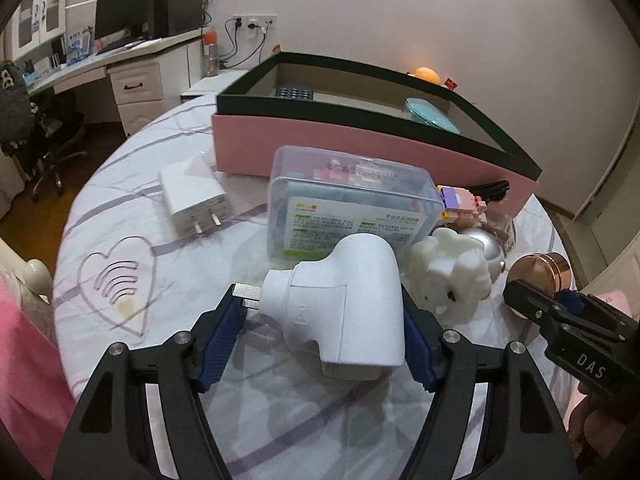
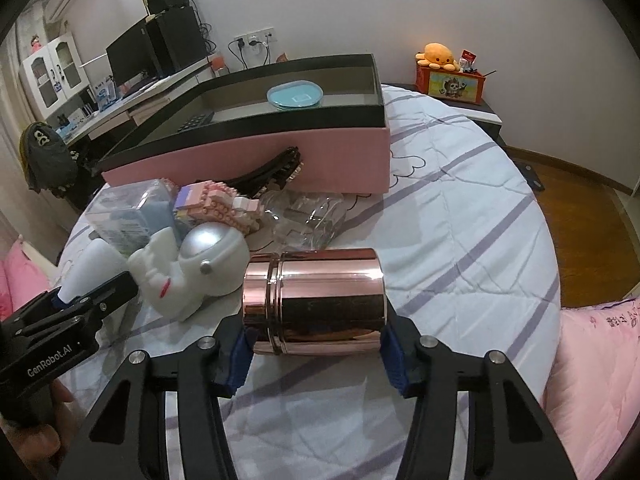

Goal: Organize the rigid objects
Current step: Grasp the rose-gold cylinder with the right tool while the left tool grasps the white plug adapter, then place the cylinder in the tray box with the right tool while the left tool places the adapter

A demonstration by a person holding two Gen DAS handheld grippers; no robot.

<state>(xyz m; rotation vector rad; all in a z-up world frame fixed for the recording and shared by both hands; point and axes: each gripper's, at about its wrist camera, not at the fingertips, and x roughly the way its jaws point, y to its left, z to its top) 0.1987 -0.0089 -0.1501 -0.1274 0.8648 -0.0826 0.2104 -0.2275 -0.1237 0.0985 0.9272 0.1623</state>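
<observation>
The left gripper (image 1: pixel 322 320) is closing its blue pads on a white plug adapter (image 1: pixel 346 308) lying on the bedspread (image 1: pixel 168 264), one pad against its prongs and the other against its body. The right gripper (image 2: pixel 316 344) is clamping a rose-gold tin (image 2: pixel 316 300) end to end, the tin lying on its side. Just beyond are sitting a white astronaut figure (image 2: pixel 176 280), a clear plastic box (image 1: pixel 348 208), a white charger (image 1: pixel 194 196), pink building blocks (image 2: pixel 224 204) and a glass jar (image 2: pixel 308 220). Farther back, a pink box (image 1: pixel 360 152) is holding a blue lid (image 2: pixel 295 95).
</observation>
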